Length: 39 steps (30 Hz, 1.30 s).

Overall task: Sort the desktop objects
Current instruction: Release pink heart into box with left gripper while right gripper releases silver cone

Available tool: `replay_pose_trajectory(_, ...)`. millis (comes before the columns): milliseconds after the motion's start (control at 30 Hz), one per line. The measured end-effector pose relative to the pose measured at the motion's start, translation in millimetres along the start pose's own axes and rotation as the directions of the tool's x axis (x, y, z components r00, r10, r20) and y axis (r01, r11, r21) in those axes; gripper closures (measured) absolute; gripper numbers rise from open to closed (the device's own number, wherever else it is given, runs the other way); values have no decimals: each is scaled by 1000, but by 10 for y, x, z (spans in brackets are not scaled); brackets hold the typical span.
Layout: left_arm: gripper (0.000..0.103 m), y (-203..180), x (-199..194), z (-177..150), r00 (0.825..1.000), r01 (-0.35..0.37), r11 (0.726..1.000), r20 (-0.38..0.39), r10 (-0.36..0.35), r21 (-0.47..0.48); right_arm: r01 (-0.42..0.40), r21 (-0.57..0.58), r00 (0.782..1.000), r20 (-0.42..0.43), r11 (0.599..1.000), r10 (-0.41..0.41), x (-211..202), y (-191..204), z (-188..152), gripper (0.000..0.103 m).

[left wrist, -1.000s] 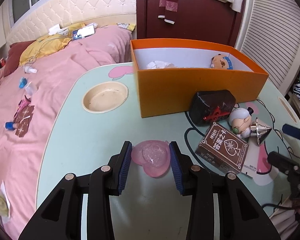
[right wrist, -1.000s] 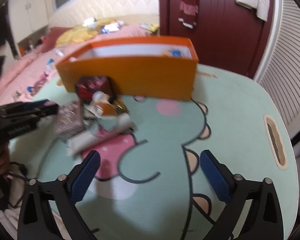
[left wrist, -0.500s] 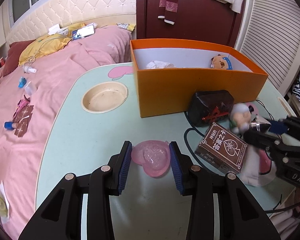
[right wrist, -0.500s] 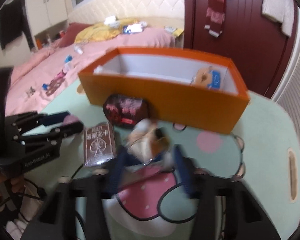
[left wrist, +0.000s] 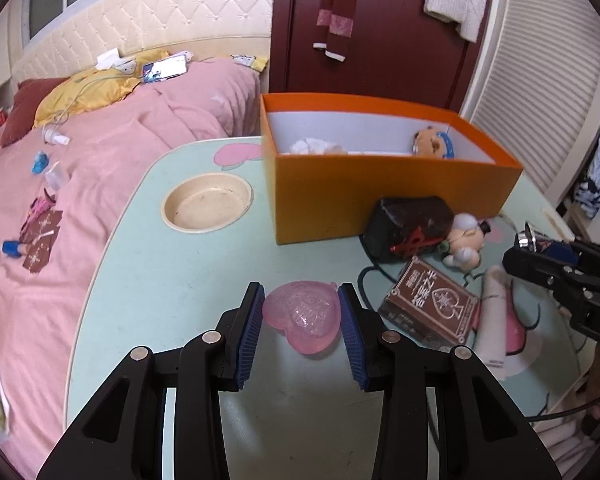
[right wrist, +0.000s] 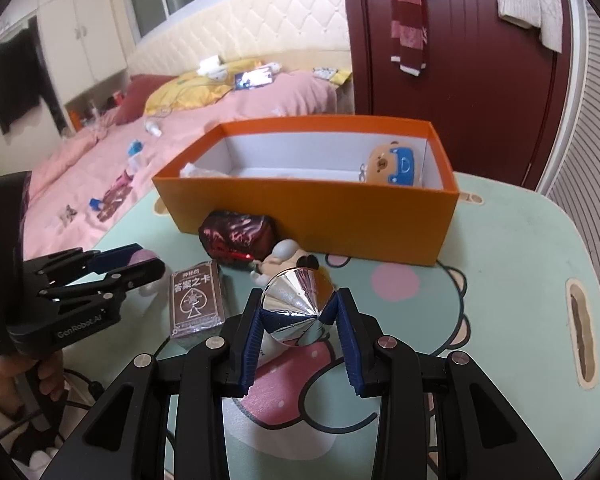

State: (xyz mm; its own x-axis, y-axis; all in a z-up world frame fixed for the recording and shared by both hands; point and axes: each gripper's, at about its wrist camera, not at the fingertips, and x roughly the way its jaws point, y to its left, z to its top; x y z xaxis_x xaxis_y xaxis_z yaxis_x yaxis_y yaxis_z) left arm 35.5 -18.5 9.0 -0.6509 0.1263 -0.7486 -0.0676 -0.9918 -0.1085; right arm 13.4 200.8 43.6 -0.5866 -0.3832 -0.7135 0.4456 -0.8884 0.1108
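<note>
Mirror-bright metal cone [right wrist: 298,307], translucent pink plastic heart [left wrist: 303,315], matt orange cardboard box [left wrist: 384,196], glossy film-wrapped card pack [right wrist: 196,301].

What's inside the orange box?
Inside the orange box sit a little bear toy with blue at one end and something white and crumpled at the other. The near wall hides the floor.

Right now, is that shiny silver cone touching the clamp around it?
Touching. The right wrist view shows the right gripper with both blue pads pressed against the silver cone.
</note>
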Motion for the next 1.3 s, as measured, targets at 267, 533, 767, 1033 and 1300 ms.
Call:
replay_pose_trajectory(267, 63, -98, -343, 298, 993, 37, 999, 114, -41, 34, -19, -7, 999, 49, 1000, 19, -90, -53, 156, 69)
replay_pose_trajectory(533, 63, -228, -301, 845, 983, 54, 994, 167, -70, 99, -10, 17, 996, 90, 1000, 9, -8, -154, 503, 69)
replay_pose_trajectory(767, 63, -249, -37, 1094, 985, 72, 991, 147, -88, 113, -5, 22, 994, 112, 1000, 3, 101, -217, 763, 69)
replay_pose_trajectory(1033, 63, -262, 326, 1108, 993, 75, 991, 87, -85, 111, -5, 37, 995, 96, 999, 2, 335, -286, 888, 69)
replay_pose_trajectory(1300, 63, -270, 543, 946, 995, 61, 991, 73, -70, 115, 29, 33, 998, 46, 999, -31, 593, -335, 749, 68)
